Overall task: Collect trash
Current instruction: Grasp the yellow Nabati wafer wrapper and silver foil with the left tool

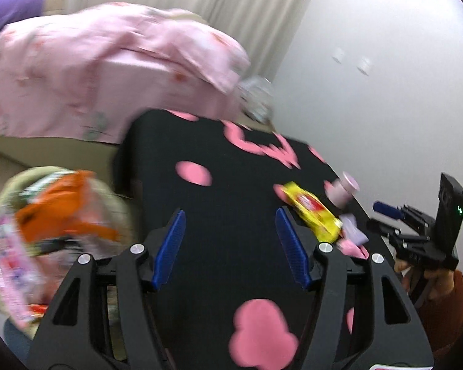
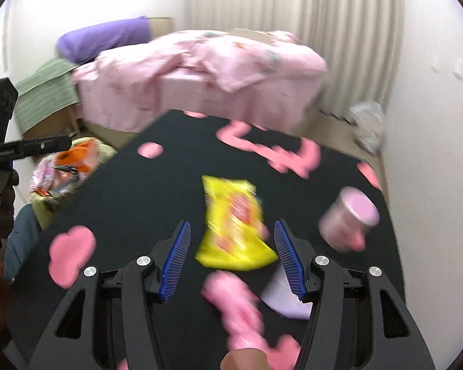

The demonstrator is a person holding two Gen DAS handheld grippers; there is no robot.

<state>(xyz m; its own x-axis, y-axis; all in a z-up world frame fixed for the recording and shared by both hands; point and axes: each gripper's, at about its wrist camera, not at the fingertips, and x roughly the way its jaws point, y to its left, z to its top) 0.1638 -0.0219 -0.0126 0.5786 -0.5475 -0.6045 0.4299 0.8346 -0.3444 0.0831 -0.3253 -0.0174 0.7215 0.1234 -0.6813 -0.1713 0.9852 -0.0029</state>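
both grippers' jaws spread wide, the right gripper above the yellow wrapper, left gripper holding nothing.

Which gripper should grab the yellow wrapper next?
Right. The yellow wrapper lies just ahead of the open right gripper, roughly between its fingers; the left gripper, also open, has it off to one side.

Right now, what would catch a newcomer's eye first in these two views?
The crinkled yellow snack wrapper lies on the black table with pink cloud shapes, between the fingers of the open right hand-held gripper. A pink cylindrical tub sits to its right. Off the table's left edge, a bag stuffed with colourful wrappers waits.
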